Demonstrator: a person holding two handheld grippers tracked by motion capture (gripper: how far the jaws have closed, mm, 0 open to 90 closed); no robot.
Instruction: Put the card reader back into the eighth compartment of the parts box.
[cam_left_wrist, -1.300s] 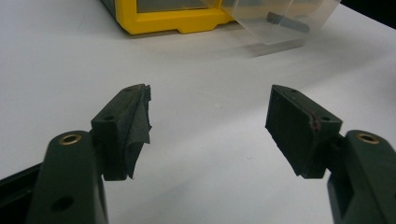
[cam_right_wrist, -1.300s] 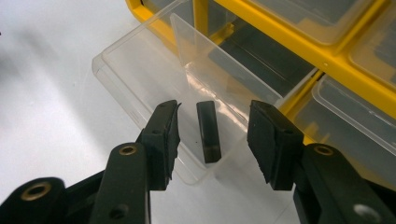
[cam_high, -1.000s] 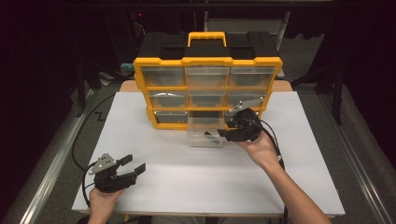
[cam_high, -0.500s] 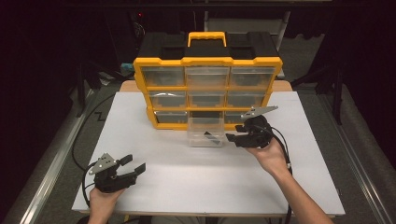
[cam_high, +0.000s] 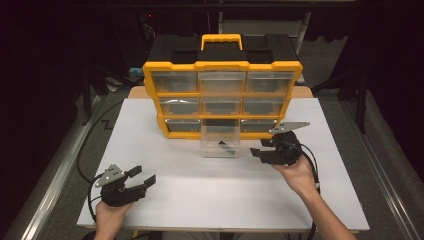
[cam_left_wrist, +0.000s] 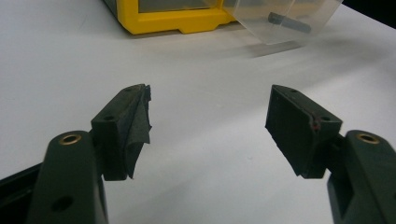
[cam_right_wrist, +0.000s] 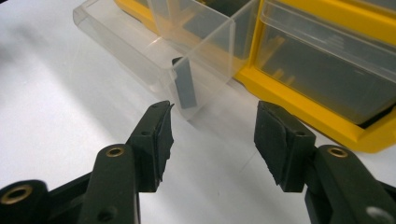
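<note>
Clear plastic drawer (cam_high: 220, 143) sat pulled out of yellow organizer (cam_high: 222, 95) onto white counter (cam_high: 200, 190), small grey part (cam_right_wrist: 183, 84) inside. Both tools, right (cam_high: 256, 151) and left (cam_high: 144, 179), gaped empty. Drawer likely light, stiff, slick; grip its front wall.

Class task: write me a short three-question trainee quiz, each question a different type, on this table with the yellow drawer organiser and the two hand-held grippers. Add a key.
1. True or false: the right gripper is shut on the clear drawer.
2. Multiple choice: which drawer of the yellow organiser is pulled out? A) top left B) bottom middle C) middle right
3. Fill in: the small dark grey part lies inside the ____.

Key:
1. False. Its jaws stand open beside the drawer, touching nothing.
2. B. It sticks out onto the white table.
3. Clear drawer.
The left gripper is open too, near the table's front left.
</note>
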